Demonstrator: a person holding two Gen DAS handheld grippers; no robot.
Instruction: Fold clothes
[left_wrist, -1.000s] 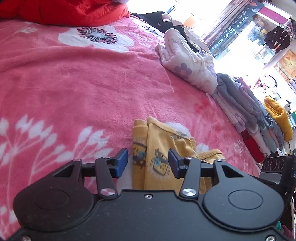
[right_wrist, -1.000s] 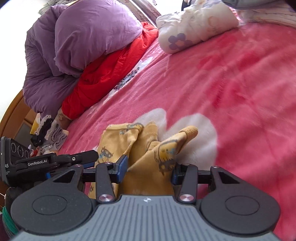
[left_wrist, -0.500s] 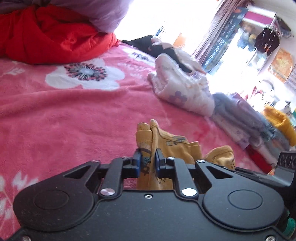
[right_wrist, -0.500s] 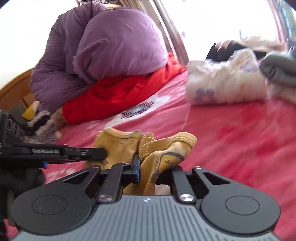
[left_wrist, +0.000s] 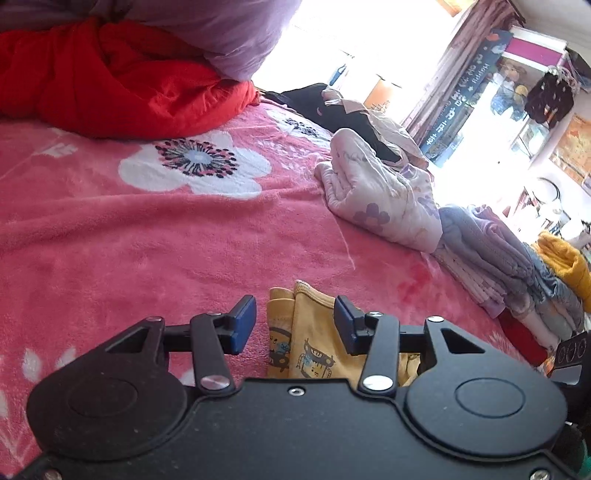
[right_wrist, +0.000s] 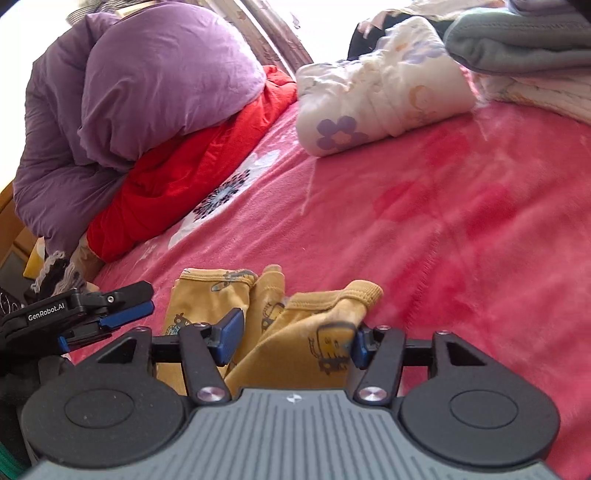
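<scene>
A small yellow garment with cartoon prints (left_wrist: 310, 343) lies folded on the pink flowered blanket (left_wrist: 147, 240). My left gripper (left_wrist: 295, 326) is open, its blue pads on either side of the garment's near end, not pinching it. In the right wrist view the same yellow garment (right_wrist: 295, 325) lies bunched between the open jaws of my right gripper (right_wrist: 295, 338). The left gripper also shows at the left of the right wrist view (right_wrist: 107, 314).
A white flowered folded garment (left_wrist: 384, 199) and a stack of folded grey and lilac clothes (left_wrist: 498, 266) lie at the right. A red quilt (left_wrist: 110, 81) and purple duvet (right_wrist: 147, 92) are piled at the bed's head. Dark clothes (left_wrist: 332, 107) lie beyond.
Half a second ago both grippers were shut on the yellow garment and held it raised. Now both have opened, and the garment lies on the blanket.
</scene>
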